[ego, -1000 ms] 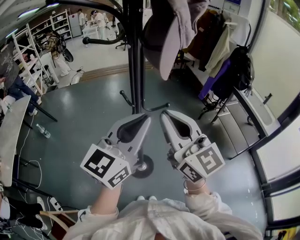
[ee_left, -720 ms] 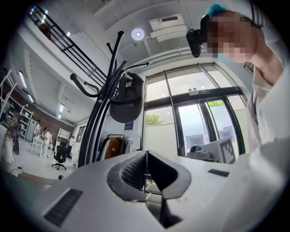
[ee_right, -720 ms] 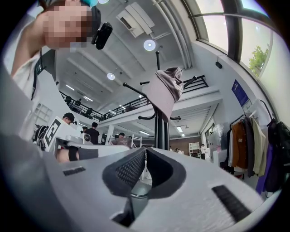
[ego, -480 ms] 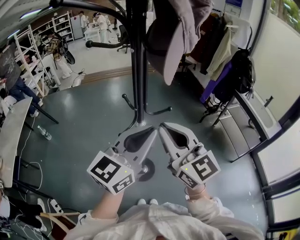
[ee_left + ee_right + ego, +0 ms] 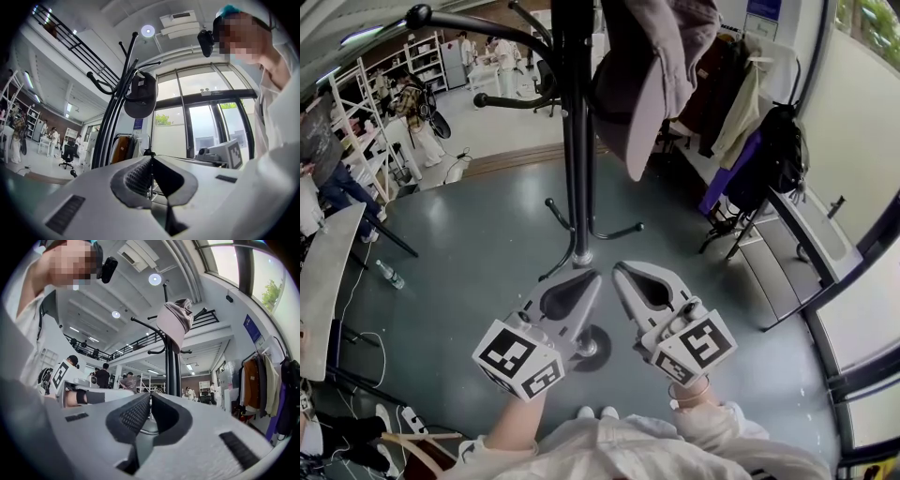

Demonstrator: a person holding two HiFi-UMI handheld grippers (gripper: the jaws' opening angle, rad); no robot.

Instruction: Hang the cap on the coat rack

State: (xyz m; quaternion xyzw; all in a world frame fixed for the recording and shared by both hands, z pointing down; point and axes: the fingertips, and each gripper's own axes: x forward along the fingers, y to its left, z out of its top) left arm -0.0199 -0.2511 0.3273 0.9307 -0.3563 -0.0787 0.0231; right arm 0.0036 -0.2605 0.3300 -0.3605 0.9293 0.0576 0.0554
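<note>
Cap hangs high on the coat rack; left gripper and right gripper, jaws together and empty, hover low beside its pole.

1. the cap is hanging high on the rack.
2. the left gripper and right gripper are hovering side by side below it, holding nothing and pointing at the pole.
3. coats are hanging at the right.

Bright daylight enters through tall glass windows, with glare from round white ceiling lamps. The grey fabric cap is backlit, almost silhouetted. Fisheye bending and black vignetting mark the picture edges.
</note>
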